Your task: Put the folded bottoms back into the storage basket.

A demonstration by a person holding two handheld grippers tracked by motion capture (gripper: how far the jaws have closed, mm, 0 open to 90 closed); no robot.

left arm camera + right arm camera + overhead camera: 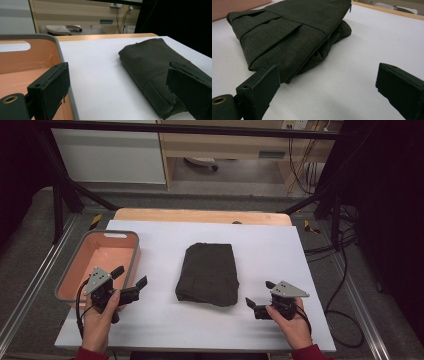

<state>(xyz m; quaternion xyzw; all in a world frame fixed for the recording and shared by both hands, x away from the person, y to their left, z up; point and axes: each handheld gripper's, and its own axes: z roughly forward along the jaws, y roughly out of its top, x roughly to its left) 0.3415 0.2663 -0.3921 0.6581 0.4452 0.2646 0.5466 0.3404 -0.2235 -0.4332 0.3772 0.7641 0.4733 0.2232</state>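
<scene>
A folded dark cloth (208, 274) lies in the middle of the white table top (280, 250). My left gripper (131, 278) rests low at the cloth's left, beside the basket, jaws wide apart and empty. My right gripper (259, 295) sits at the cloth's lower right, jaws spread with nothing between them. In the left gripper view the cloth (152, 65) lies ahead to the right, apart from the jaws. The right gripper view has the cloth (289, 32) close ahead on the left, its folded edge near the left jaw.
A salmon-coloured basket with a grey rim (75, 270) stands at the table's left, its wall (32, 60) beside my left gripper. A wooden strip (200, 215) borders the far edge. Metal frame bars and cables surround the table.
</scene>
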